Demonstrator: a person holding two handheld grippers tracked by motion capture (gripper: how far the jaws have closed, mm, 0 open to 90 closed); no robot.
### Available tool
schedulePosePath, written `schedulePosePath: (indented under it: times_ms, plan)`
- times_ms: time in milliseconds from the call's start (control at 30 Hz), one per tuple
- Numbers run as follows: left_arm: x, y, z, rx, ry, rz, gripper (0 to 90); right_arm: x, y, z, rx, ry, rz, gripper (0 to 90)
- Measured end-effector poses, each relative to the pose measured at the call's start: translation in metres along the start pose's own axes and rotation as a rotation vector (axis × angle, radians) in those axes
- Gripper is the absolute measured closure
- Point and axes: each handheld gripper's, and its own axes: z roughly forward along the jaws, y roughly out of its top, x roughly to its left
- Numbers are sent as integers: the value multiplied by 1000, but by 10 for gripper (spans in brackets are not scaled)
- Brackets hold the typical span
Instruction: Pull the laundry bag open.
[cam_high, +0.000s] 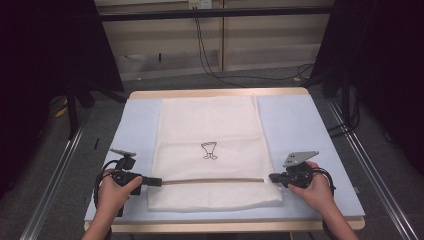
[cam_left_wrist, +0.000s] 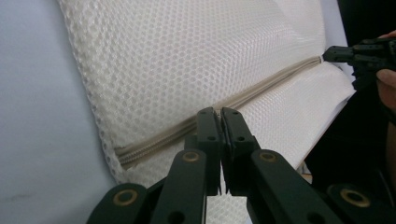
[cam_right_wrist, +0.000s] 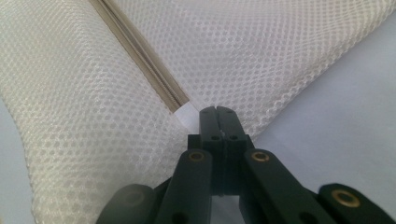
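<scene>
A white mesh laundry bag (cam_high: 210, 125) lies flat on the pale blue table mat (cam_high: 295, 120). A beige zipper (cam_high: 215, 180) runs across it near the front edge. My left gripper (cam_high: 159, 181) is shut at the zipper's left end. In the left gripper view its jaws (cam_left_wrist: 219, 112) sit pressed together right on the zipper (cam_left_wrist: 280, 77), apparently pinching the pull, which they hide. My right gripper (cam_high: 272, 177) is shut on the bag's mesh at the zipper's right end. In the right gripper view its tips (cam_right_wrist: 217, 109) are beside the white end tab (cam_right_wrist: 187, 114).
A small black drawing (cam_high: 210, 150) marks the bag's middle. The mat extends bare to either side of the bag. Metal rails (cam_high: 55, 170) flank the table. Cables (cam_high: 210, 60) lie on the floor behind it.
</scene>
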Motion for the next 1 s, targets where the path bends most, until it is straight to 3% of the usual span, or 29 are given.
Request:
schedulePosePath:
  times_ms: [67,100,233,300,367,567,667,700,733,767,833,867,900,967,1000]
  plan:
    - [-1,-1,1,-1,-6,-17,874,0,0,0,0,0,1,900]
    - [1,-1,0,1,6,-2,874,0,0,0,-5,-2,1,900]
    - [9,-4,-2,-2,56,-20,874,-1,-1,0,-9,2,0,900]
    - [14,-5,-2,-2,28,-31,873,-1,-1,0,-12,3,2,900]
    - [13,-7,-2,-7,36,-37,873,-1,-2,0,-16,9,1,900]
    - [12,-6,-6,-21,25,-13,865,1,-1,0,-10,-13,-5,900]
    - [8,-5,-17,-38,68,25,852,-1,-1,-3,-26,-26,-1,896]
    - [8,-4,-20,-48,83,28,796,-3,-1,-7,-53,-47,9,762]
    - [9,-4,-25,-75,92,41,684,-6,-1,-10,-72,-72,27,592]
    - [12,-3,-29,-118,109,85,541,-9,-1,-14,-90,-96,67,574]
    - [14,-4,-33,-118,107,104,515,-15,-3,-23,-140,-93,97,530]
    - [13,-3,-33,-133,131,138,469,-15,-4,-25,-149,-99,100,485]
    - [13,-2,-33,-157,160,172,388,-16,-3,-27,-154,-106,96,380]
    - [13,0,-34,-205,191,211,232,-16,-3,-28,-149,-131,109,310]
    - [14,1,-35,-209,208,225,204,-17,-3,-28,-151,-137,120,273]
